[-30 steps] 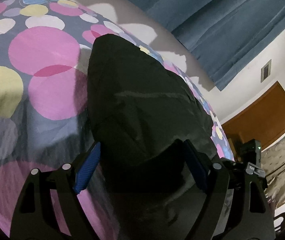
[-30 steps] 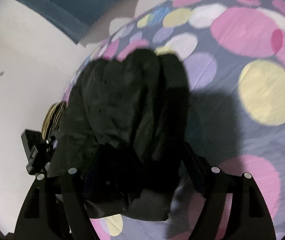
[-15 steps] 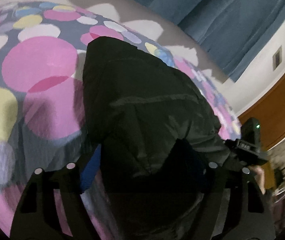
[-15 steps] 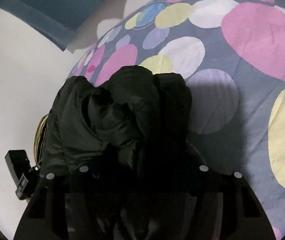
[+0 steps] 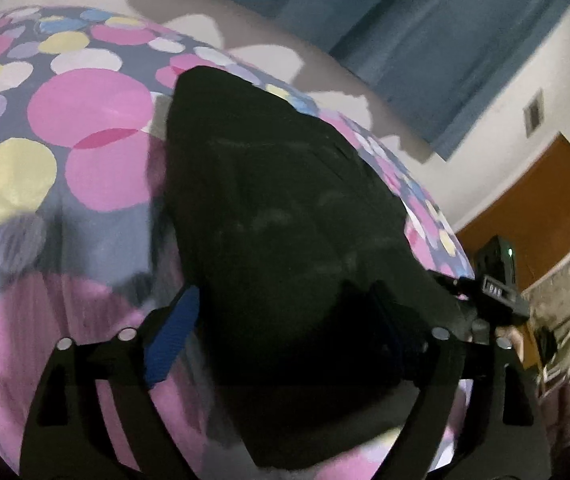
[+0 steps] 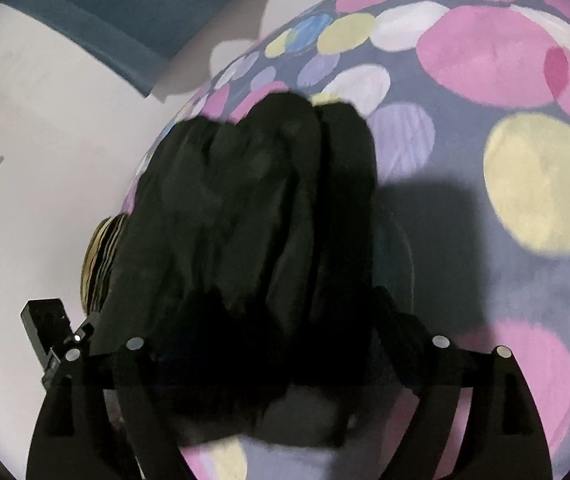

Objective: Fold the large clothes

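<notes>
Up close in the left wrist view, the left gripper (image 5: 285, 320) has its fingers (image 5: 171, 338) set wide, one blue pad showing on the left side, and the near end of the black jacket (image 5: 277, 208) fills the gap between them; whether the pads actually pinch the cloth, I cannot tell. The jacket is bunched into a long dark mound running away from the gripper across the bed (image 5: 85, 160), over the sheet of pink, yellow and white circles on grey-blue. Off to the right of that view sits the other black tool, the right gripper (image 5: 493, 292), at the bed's edge. Beyond the bed's far edge hang the blue curtains (image 5: 425, 40), with a brown door (image 5: 545, 208) further right.

Over to the right wrist view: the right gripper (image 6: 285, 360) also has its fingers (image 6: 397, 320) spread wide around the jacket (image 6: 253, 208), dark folds heaped between them, grip again unclear. The cloth lies along the bed (image 6: 525, 140) near its left edge, with the left gripper (image 6: 49, 332) low on the left. The white wall (image 6: 45, 140) stands past that edge.
</notes>
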Available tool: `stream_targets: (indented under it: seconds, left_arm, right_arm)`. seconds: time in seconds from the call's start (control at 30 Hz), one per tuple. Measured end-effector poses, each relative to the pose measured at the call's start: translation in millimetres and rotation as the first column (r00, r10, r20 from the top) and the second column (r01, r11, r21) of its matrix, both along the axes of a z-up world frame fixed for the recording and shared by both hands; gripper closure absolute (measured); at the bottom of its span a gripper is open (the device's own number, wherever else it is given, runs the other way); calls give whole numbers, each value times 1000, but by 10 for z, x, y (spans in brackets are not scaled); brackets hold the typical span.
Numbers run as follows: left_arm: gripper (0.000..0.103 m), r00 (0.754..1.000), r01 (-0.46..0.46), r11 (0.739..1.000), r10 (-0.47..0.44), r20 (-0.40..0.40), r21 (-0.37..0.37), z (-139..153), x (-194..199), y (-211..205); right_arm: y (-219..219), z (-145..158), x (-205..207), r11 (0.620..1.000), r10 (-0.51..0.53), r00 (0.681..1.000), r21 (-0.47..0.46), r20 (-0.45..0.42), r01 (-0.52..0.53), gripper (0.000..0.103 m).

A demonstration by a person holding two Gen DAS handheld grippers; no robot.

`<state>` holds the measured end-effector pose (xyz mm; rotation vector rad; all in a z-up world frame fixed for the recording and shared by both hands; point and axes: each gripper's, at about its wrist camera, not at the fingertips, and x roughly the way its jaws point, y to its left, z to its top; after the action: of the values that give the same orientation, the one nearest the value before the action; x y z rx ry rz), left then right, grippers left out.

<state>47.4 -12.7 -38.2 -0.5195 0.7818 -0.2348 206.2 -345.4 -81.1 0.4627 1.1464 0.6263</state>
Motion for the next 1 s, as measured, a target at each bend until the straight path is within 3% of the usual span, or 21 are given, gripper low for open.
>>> stream_targets:
  seconds: [0.1, 0.2, 0.23, 0.27, 0.43, 1.0]
  left_arm:
    - [15, 1000, 12, 1000, -12, 10, 17, -29, -48, -78]
    - [17, 1000, 8, 996, -9, 15, 85, -39, -41, -177]
    - [19, 1000, 7, 994, -9, 18, 107, -34, -46, -208]
    - [20, 1000, 6, 991, -9, 22, 130, -31, -49, -243]
    - [24, 999, -14, 986, 8, 35, 168, -23, -27, -270]
    - [27, 999, -33, 984, 26, 40, 172, -8, -59, -264]
  right_arm:
    - [23, -55, -126, 1000, 11, 1000, -4, -22, -11, 19]
    - [40, -191, -131, 1000, 23, 998, -4, -52, -23, 19]
    - [45, -242, -122, 1000, 25, 998, 0, -64, -25, 24]
    - [53, -292, -117, 999, 36, 997, 15, -73, -35, 35]
    - [143, -397, -46, 997, 40, 996, 63, -80, -35, 48]
    - [293, -477, 60, 995, 58, 997, 86, -57, -53, 50]
